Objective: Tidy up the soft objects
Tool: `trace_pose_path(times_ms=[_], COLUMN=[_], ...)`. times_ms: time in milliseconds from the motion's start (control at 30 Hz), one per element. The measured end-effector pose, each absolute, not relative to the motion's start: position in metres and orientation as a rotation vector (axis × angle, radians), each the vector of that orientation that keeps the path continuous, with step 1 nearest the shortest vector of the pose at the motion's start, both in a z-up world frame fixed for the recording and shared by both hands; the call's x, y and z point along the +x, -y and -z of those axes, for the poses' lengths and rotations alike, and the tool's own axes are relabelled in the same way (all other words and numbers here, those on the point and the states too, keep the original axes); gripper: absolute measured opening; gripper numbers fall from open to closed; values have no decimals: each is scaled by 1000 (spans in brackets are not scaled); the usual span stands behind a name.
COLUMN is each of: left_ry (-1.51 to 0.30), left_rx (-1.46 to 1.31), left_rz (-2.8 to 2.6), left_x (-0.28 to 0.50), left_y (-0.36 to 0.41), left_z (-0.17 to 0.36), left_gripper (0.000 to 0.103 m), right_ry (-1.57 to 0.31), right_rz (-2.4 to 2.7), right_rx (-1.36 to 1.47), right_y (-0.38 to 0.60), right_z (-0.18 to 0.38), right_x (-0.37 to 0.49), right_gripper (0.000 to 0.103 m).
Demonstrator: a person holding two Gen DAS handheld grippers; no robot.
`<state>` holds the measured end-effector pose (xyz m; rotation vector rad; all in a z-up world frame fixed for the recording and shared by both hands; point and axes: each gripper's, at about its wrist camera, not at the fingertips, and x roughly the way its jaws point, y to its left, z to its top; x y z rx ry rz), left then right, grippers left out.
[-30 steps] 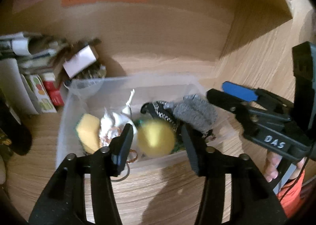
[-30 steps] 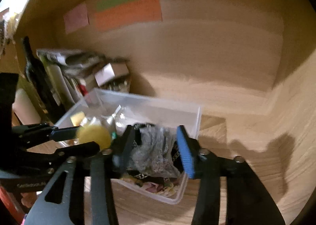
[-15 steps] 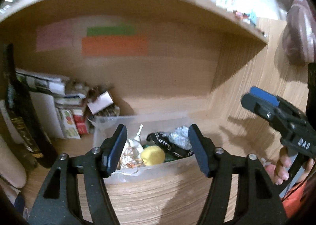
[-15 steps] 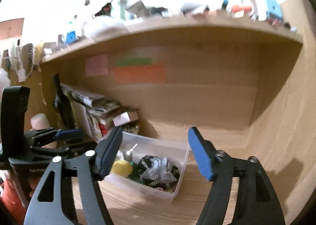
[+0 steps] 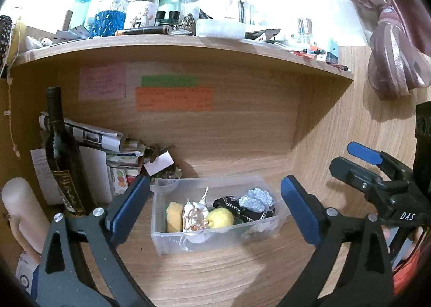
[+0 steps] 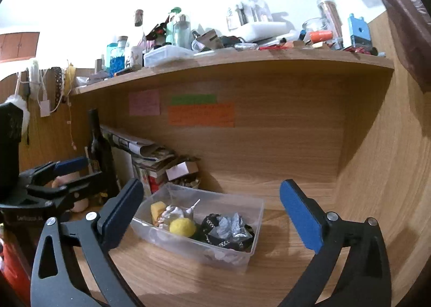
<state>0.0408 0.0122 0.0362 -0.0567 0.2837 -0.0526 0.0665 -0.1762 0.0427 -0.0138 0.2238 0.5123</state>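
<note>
the wooden desk (image 5: 215, 274) sits in a wood-grain alcove under a cluttered shelf (image 5: 188, 40), with pink, green and orange paper notes (image 5: 173, 99) stuck on the far wall. both grippers hover near the front, level and pointing into the alcove: the left gripper (image 5: 212, 210) has its blue-padded tongs spread wide and holds nothing, and the right gripper (image 6: 211, 212) is likewise spread and empty. between them, farther back, a clear plastic bin (image 5: 215, 242) rests on the desk, apart from both. a dark wine bottle (image 5: 63, 161) and stacked papers (image 5: 107, 142) crowd the far left. inside the bin lie a black patterned cloth (image 5: 242, 208), crinkled silver foil (image 5: 256, 199), a yellow sponge (image 5: 173, 216) and a round yellow fuzzy ball (image 5: 219, 219).
</note>
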Motion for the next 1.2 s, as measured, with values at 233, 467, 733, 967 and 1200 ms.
trace_pose_path(times_ms=[233, 467, 733, 967, 1200], left_ry=[-282, -274, -273, -277, -283], left_rx=[-55, -52, -54, -58, -64], left_rz=[54, 39, 32, 35, 37], left_x=[36, 36, 36, 37, 39], left_y=[-9, -9, -9, -11, -12], left_z=[-32, -30, -30, -30, -28], left_gripper=[101, 102, 102, 102, 103], right_ry=[-225, -224, -221, -220, -225], right_rz=[-511, -515, -516, -514, -519], right_rx=[-10, -5, 1, 0, 12], right_y=[175, 174, 175, 174, 174], right_z=[-39, -38, -38, -38, -37], right_x=[63, 61, 60, 58, 58], right_gripper=[103, 103, 103, 103, 103])
